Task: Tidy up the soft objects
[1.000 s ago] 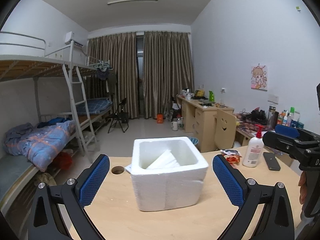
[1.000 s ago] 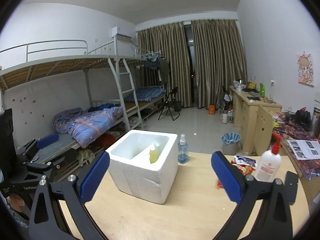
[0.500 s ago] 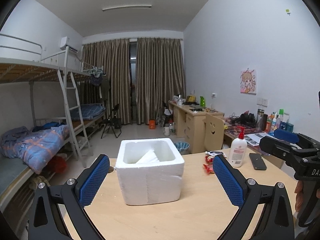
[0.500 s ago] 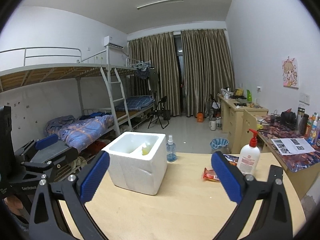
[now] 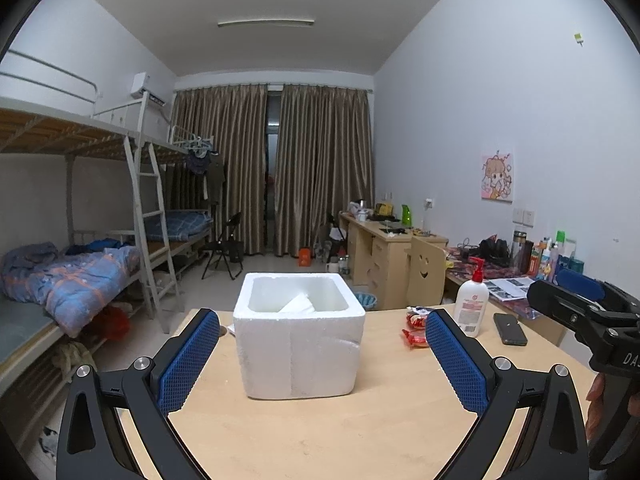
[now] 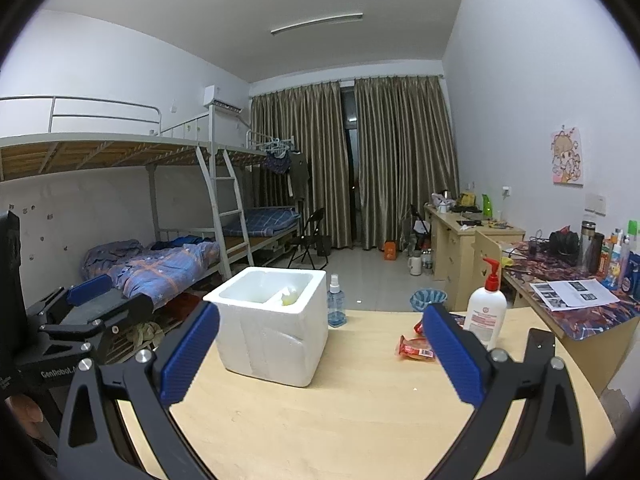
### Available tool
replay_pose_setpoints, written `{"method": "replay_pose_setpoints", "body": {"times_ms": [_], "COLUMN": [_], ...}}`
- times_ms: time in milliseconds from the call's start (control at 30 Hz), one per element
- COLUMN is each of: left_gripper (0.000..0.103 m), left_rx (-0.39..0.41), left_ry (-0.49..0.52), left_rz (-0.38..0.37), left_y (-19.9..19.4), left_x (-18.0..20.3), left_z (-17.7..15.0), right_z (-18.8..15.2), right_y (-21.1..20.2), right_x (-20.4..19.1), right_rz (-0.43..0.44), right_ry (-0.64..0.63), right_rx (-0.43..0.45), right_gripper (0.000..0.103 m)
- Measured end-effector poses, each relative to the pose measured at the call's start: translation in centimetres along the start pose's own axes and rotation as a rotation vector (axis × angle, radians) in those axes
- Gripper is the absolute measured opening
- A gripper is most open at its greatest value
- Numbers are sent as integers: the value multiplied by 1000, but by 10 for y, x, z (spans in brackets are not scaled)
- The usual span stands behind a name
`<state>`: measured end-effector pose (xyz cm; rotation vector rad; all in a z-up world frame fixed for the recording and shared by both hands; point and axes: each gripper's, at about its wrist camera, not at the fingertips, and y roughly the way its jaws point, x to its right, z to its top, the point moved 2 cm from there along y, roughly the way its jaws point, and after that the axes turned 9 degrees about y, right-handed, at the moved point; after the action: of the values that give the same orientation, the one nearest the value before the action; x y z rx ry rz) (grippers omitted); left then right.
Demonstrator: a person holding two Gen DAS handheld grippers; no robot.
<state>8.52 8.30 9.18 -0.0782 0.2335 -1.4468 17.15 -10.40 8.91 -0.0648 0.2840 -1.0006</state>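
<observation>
My left gripper and right gripper both hang spread wide, holding nothing. The white foam box stands on the table ahead, between my left fingers; red snack packets lie just inside my right gripper's right finger.

White walls and a white ceiling with one long tube light enclose a dorm room, where brown curtains (parted at the middle, dark behind) cover the far end. Metal bunk beds with a ladder line one side, wooden desks the other, over a pale tiled floor.
</observation>
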Motion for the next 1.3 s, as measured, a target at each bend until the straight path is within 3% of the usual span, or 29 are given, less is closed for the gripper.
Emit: {"method": "replay_pose_setpoints", "body": {"times_ms": [433,1300], "left_gripper": [103,103], "left_rx": [38,32], "left_ry": [-15,-3], "left_rz": [57,58], "left_y": [-8,-28], "left_x": [2,17], "left_z": [-26,-73], "right_z": [-25,-72], "right_y": [-5,-32], "right_x": [7,4], "right_rz": [-22,-78], "right_ry": [25,11], "right_rx": [-4,9], "right_gripper": [103,103]}}
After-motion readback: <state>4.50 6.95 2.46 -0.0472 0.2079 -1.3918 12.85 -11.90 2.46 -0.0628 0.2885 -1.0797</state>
